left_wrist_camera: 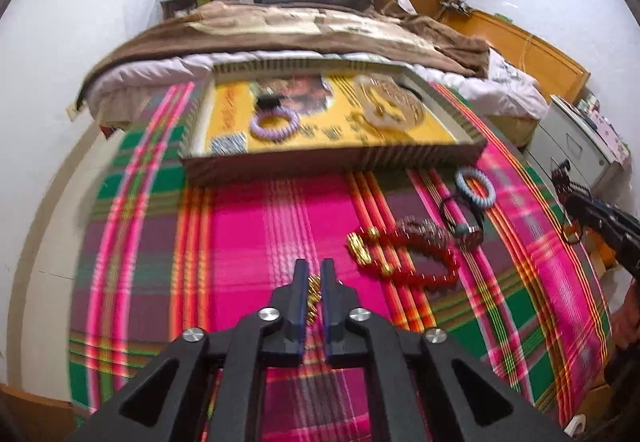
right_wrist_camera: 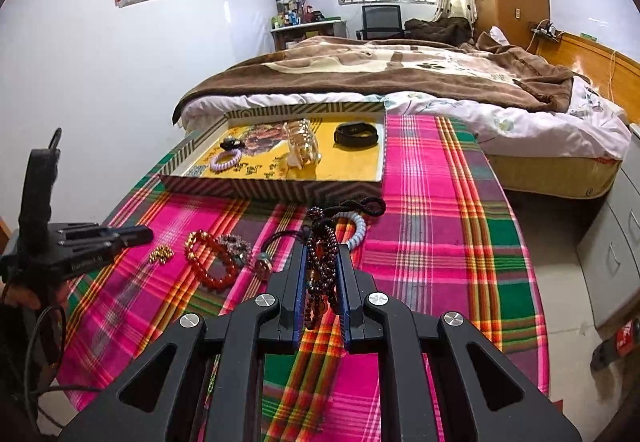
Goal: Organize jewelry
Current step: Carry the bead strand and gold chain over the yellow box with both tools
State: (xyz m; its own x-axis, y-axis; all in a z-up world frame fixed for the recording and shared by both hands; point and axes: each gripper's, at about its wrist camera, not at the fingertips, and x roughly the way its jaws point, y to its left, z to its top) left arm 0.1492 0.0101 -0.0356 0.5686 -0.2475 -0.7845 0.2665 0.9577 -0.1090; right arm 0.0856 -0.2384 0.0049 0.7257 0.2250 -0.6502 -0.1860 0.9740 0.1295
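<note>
My left gripper [left_wrist_camera: 314, 270] hovers low over the plaid cloth with its jaws a narrow gap apart. A small gold bead chain [left_wrist_camera: 314, 294] shows through that gap; in the right wrist view the chain [right_wrist_camera: 160, 254] lies on the cloth just past the fingertips. My right gripper [right_wrist_camera: 322, 246] is shut on a dark maroon bead strand [right_wrist_camera: 320, 266] with a black cord loop, lifted above the cloth. On the cloth lie a red bead bracelet [left_wrist_camera: 420, 262], a spiky dark bracelet [left_wrist_camera: 424, 232], a corded pendant [left_wrist_camera: 460, 219] and a blue coil bracelet [left_wrist_camera: 475, 187].
A striped tray [right_wrist_camera: 280, 189] with a yellow floor stands at the table's far side. It holds a lilac coil bracelet [right_wrist_camera: 226, 161], a clear amber piece [right_wrist_camera: 302, 145], a black band [right_wrist_camera: 356, 134] and a small black item [right_wrist_camera: 233, 142]. A bed lies beyond, drawers to the right.
</note>
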